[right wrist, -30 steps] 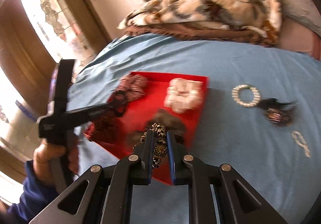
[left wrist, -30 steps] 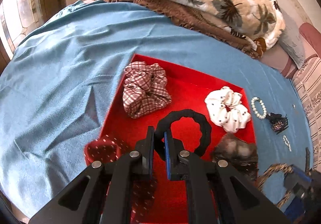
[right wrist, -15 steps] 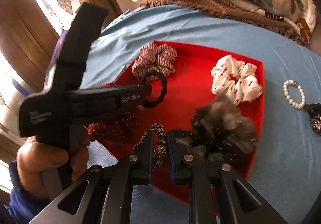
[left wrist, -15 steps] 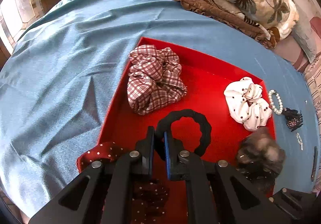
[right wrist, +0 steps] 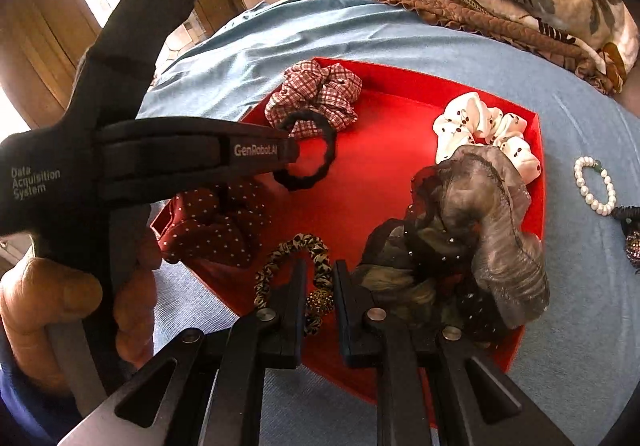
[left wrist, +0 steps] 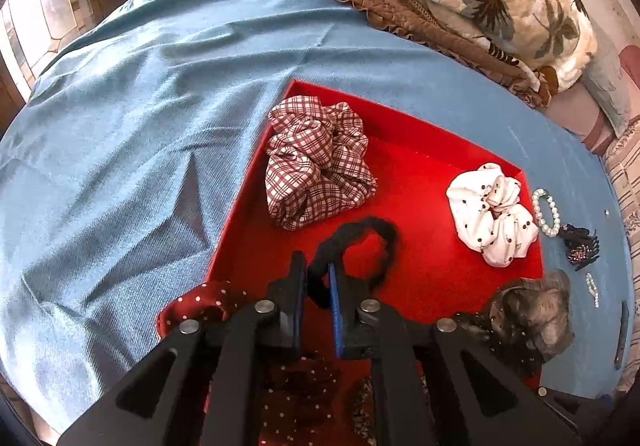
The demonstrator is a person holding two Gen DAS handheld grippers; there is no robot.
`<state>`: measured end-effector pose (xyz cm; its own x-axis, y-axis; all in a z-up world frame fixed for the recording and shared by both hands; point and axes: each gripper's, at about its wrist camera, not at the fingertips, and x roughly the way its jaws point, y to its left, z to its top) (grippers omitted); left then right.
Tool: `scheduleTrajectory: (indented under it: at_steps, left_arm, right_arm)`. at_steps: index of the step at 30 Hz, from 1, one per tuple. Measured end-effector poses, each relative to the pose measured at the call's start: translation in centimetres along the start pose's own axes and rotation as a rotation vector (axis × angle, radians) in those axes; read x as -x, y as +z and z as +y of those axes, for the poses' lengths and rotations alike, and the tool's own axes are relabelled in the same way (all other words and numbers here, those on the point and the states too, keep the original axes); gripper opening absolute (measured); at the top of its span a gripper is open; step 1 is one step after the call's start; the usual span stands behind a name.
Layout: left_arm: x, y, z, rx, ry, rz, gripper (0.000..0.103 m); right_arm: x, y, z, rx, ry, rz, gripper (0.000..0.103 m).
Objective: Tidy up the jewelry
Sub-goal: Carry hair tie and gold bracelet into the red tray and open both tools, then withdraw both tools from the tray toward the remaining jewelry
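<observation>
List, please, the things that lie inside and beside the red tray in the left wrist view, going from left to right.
Dark red dotted scrunchie → plaid scrunchie → black hair tie → white dotted scrunchie → pearl bracelet → dark hair claw.

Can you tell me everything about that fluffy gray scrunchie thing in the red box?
The gray scrunchie is a big puffy ring of sheer, shimmery gray-brown fabric, with darker netting dotted with tiny sparkles. It looks soft and crumpled. It lies heaped in the near right corner of the red tray, bulging over the rim, and overlaps the white dotted scrunchie behind it.
</observation>
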<state>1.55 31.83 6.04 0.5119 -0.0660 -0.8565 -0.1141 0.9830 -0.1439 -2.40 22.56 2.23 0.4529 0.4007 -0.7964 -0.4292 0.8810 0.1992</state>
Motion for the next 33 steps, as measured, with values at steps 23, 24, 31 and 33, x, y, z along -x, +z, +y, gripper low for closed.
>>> scheduleTrajectory:
  at_steps: [23, 24, 31, 33]
  left_arm:
    - [2.4, -1.4, -0.3, 0.01, -0.023, -0.092, 0.045]
    - [2.5, -1.5, -0.4, 0.01, -0.025, -0.095, 0.045]
    - [4.0, -2.5, -1.9, 0.009, -0.061, -0.166, 0.045]
    - [4.6, -3.0, -2.8, -0.006, -0.065, -0.2, 0.045]
  right_arm:
    - [7.9, -3.8, -1.1, 0.046, -0.035, -0.105, 0.048]
    - [8.3, -4.1, -1.6, 0.04, -0.042, -0.108, 0.049]
    - [12.9, -7.8, -9.3, -0.094, -0.128, -0.132, 0.054]
    - [14.4, -9.1, -12.2, -0.153, -0.17, -0.14, 0.055]
